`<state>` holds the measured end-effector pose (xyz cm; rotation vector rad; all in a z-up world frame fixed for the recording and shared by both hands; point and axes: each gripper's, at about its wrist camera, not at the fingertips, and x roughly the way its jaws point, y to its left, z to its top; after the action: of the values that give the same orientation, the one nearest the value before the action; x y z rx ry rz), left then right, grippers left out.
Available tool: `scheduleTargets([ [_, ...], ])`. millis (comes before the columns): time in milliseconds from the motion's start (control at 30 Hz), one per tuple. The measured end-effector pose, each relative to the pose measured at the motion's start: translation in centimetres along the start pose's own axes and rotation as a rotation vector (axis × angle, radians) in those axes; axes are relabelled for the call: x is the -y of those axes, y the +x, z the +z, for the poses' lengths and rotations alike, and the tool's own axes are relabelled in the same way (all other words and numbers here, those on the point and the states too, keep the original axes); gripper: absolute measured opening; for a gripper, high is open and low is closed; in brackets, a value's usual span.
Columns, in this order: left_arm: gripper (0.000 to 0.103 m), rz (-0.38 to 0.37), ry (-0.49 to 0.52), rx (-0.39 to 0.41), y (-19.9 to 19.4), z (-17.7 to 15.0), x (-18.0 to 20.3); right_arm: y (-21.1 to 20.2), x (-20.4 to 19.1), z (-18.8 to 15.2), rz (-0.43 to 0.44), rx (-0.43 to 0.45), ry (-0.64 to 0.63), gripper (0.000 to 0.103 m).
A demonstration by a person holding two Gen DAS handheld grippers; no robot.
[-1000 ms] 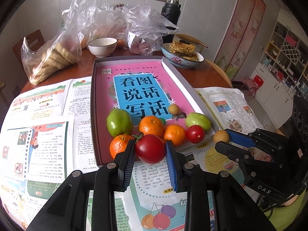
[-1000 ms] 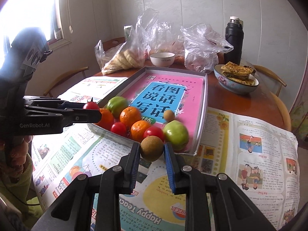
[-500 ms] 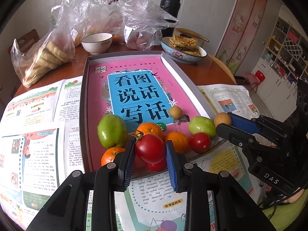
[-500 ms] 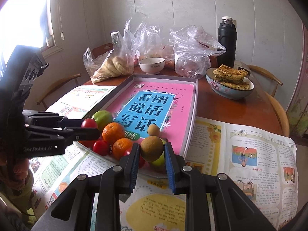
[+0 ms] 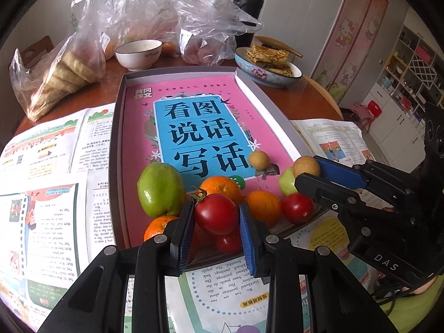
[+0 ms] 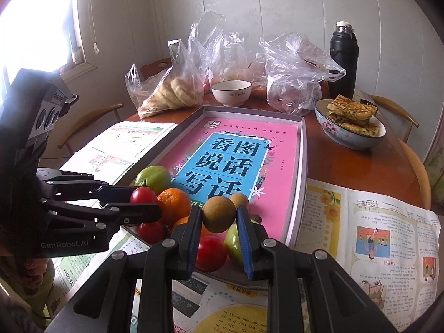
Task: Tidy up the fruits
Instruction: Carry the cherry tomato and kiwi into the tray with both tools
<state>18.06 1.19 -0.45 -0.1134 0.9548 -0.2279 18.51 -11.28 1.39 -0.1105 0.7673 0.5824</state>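
A grey tray (image 5: 118, 127) lined with a pink book holds fruit at its near end: a green fruit (image 5: 161, 188), oranges (image 5: 222, 187), small tomatoes (image 5: 297, 208) and a small brown fruit (image 5: 258, 159). My left gripper (image 5: 216, 220) is shut on a red tomato (image 5: 216, 213), held just above the tray's near edge. My right gripper (image 6: 218, 219) is shut on a round brown fruit (image 6: 218, 214), over the tray's near right part. In the right wrist view the tray (image 6: 302, 149) lies ahead, and the left gripper (image 6: 144, 202) holds its tomato (image 6: 143, 196) at left.
Newspaper sheets (image 5: 41, 166) cover the round wooden table around the tray. Behind it stand a white bowl (image 5: 138, 54), plastic bags of food (image 5: 63, 77), a black flask (image 5: 247, 8) and a dish of flatbread (image 5: 267, 66). Wooden chairs (image 6: 396, 108) ring the table.
Both grippers have moved forward over the tray's near end, each still shut on its fruit. The left one has also sunk a little.
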Motion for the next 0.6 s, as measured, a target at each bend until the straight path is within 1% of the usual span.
scheduleTargets([
  [167, 0.032, -0.005, -0.003, 0.002, 0.1, 0.1, -0.1, -1.0, 0.9, -0.9, -0.018, 0.008, 0.023, 0.026],
  [367, 0.032, -0.005, -0.005, 0.003, 0.1, 0.1, -0.1, -1.9, 2.3, -2.2, -0.054, -0.004, 0.044, 0.026],
  [600, 0.032, -0.002, -0.006, 0.003, 0.0, 0.0, -0.1, -2.2, 2.4, -3.0, -0.062, -0.014, 0.040, 0.026],
])
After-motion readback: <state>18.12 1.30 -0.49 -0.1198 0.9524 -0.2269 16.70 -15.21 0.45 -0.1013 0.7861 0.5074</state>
